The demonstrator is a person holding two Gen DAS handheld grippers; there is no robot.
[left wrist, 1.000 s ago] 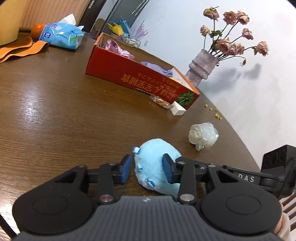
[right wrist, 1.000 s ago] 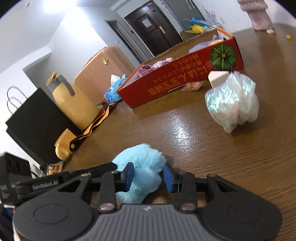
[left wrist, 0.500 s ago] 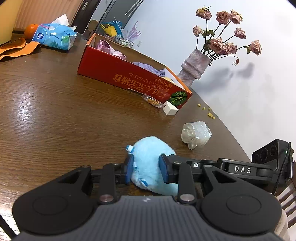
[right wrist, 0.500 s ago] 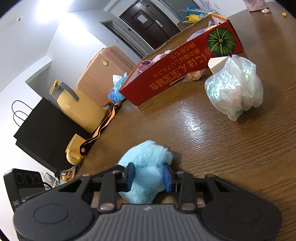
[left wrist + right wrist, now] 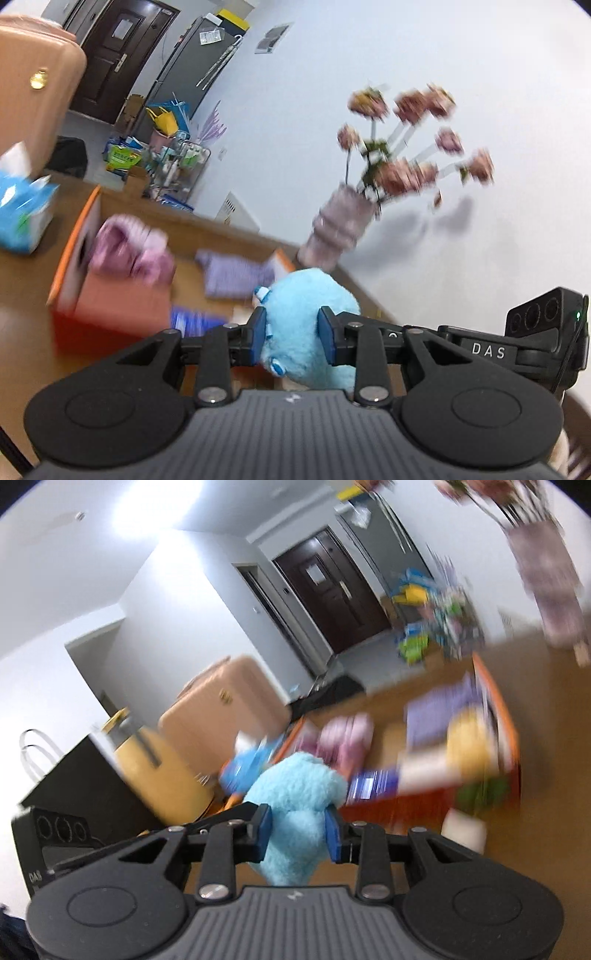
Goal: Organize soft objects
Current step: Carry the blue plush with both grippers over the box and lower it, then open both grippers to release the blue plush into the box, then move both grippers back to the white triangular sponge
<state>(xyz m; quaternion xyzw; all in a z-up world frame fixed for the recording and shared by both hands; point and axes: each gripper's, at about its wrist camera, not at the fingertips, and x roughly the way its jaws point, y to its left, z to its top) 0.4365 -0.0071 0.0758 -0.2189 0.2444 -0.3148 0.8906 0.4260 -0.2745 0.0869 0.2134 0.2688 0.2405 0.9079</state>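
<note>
left gripper (image 5: 291, 338): clamped on fluffy light-blue plush toy (image 5: 306, 328) | right gripper (image 5: 298, 830): clamped on same toy | red-orange cardboard box (image 5: 110, 306): far-left, blurred

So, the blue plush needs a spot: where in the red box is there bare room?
Bare cardboard shows between the pink cloth and the purple cloth in the red box. Its end near the yellow item is crowded. Both grippers hold the blue plush.
</note>
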